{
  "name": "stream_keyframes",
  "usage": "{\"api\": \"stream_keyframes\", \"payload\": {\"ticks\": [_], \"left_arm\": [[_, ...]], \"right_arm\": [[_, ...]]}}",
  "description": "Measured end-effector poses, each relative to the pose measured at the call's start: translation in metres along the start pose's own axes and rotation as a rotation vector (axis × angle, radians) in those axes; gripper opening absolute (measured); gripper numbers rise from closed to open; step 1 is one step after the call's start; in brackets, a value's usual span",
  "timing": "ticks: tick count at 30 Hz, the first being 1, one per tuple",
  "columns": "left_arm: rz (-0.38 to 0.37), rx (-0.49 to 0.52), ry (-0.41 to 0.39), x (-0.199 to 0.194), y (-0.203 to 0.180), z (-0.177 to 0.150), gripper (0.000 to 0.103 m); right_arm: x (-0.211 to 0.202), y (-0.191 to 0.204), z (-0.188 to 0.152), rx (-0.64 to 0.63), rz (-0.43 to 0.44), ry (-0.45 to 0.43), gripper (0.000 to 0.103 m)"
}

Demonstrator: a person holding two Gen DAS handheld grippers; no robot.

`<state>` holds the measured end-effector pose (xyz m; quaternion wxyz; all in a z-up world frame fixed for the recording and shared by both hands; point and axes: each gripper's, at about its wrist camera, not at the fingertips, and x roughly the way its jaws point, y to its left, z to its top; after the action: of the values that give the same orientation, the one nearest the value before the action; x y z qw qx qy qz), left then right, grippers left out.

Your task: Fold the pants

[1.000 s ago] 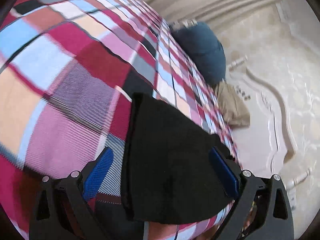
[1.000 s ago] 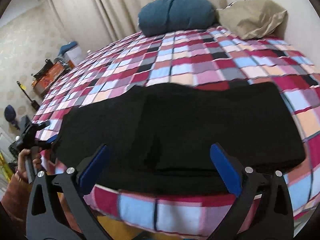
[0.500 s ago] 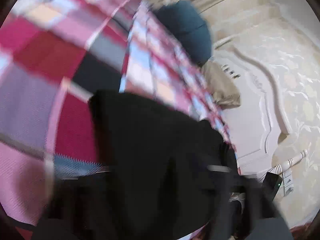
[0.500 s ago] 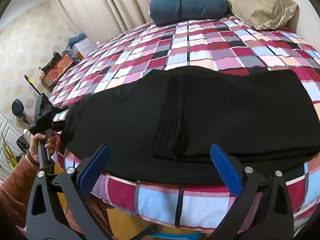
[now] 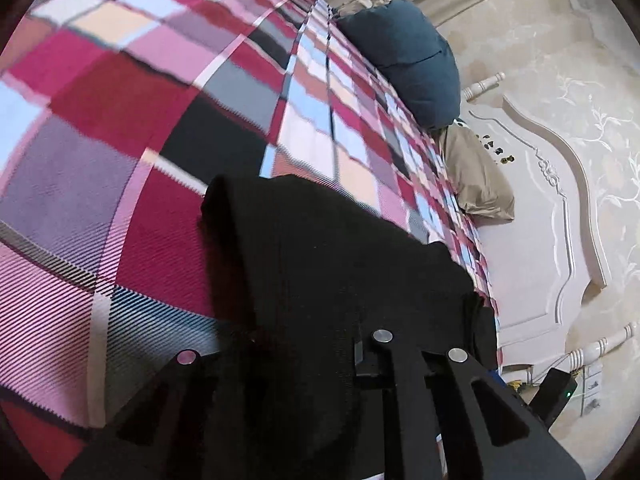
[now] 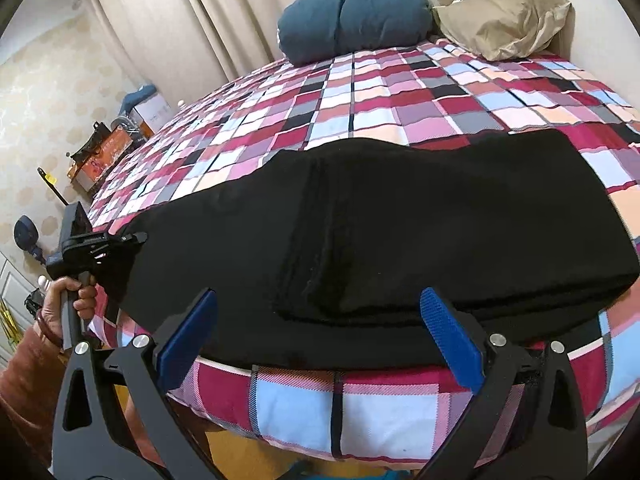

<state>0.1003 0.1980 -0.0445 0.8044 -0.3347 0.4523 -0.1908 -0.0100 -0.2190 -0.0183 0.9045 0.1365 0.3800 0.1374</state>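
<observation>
Black fabric pants (image 6: 400, 232) lie flat along near edge of checked red-pink bedspread (image 6: 400, 92). Left gripper (image 6: 134, 240) jaws closing on pants' left end. Right gripper (image 6: 320, 332) wide open, empty, just before pants.

Matt black cloth is seen in the pants (image 6: 400, 240); the bedspread (image 6: 380, 92) is woven checked cloth; ribbed blue pads (image 6: 448, 340) are borne by matt black plastic fingers.

Checked bedspread (image 6: 400, 92), blue pillow (image 6: 352, 20), beige pillow (image 6: 508, 20), curtains (image 6: 200, 20), perhaps boxes (image 6: 104, 152)
</observation>
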Motion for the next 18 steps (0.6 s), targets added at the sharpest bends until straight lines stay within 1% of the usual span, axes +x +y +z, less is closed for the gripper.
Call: {"api": "stream_keyframes", "payload": {"ticks": [3, 7, 10, 14, 18], "left_arm": [[-0.019, 0.002, -0.031, -0.010, -0.012, 0.002, 0.016], [-0.063, 0.025, -0.059, -0.017, -0.040, 0.007, 0.016], [-0.068, 0.091, -0.072, -0.021, -0.077, 0.009, 0.016], [-0.088, 0.155, -0.086, -0.021, -0.120, 0.011, 0.015], [-0.120, 0.218, -0.075, -0.013, -0.165, 0.008, 0.015]], "right_arm": [[-0.007, 0.000, 0.000, -0.014, -0.008, -0.020, 0.101], [-0.013, -0.003, 0.000, -0.004, -0.002, -0.034, 0.101], [-0.017, -0.006, 0.000, 0.008, -0.002, -0.035, 0.101], [-0.021, -0.010, -0.001, 0.019, 0.000, -0.042, 0.101], [-0.028, -0.015, -0.004, 0.030, 0.002, -0.050, 0.101]]}}
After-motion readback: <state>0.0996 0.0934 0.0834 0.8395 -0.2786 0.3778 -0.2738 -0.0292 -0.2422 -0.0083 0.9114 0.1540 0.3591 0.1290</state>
